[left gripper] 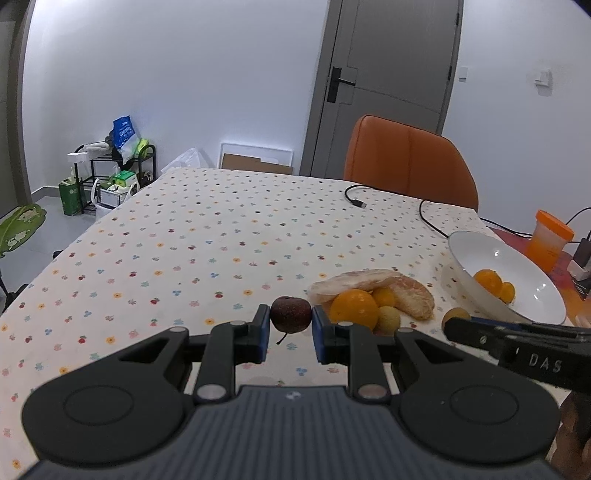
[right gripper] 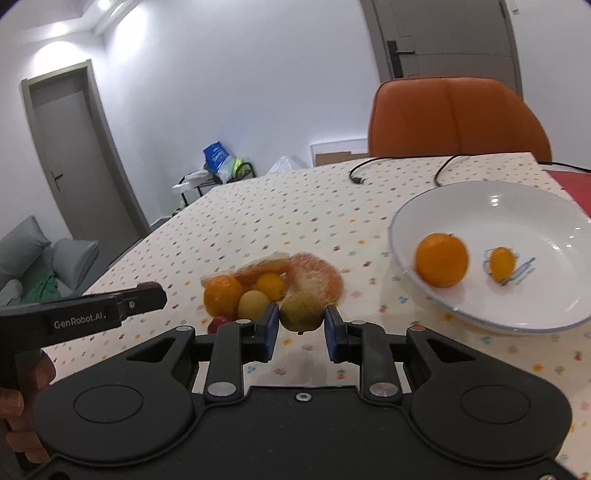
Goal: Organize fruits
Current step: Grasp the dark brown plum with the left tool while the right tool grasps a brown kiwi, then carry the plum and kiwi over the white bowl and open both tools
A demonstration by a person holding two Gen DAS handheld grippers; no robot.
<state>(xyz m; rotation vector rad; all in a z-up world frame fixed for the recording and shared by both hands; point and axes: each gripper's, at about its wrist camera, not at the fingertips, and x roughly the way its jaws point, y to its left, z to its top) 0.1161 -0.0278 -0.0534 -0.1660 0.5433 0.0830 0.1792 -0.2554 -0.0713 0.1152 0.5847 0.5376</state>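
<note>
Both tools loaded: my left gripper (left gripper: 290, 320) pinches the plum (left gripper: 290, 314), right gripper (right gripper: 301, 322) the kiwi (right gripper: 301, 312). Next: carry to the plate (right gripper: 443, 201), release.

White walls (left gripper: 203, 74). Grey door (left gripper: 391, 74) with dark lever handle behind an orange chair (left gripper: 410, 166). 2nd grey door (right gripper: 77, 166) on the far wall. Black wire rack (left gripper: 110, 170) cluttered with bags and boxes on a grey floor (left gripper: 44, 199). Grey cushions (right gripper: 44, 258) low at the side. Ceiling spotlights (right gripper: 107, 5) glare overhead.
</note>
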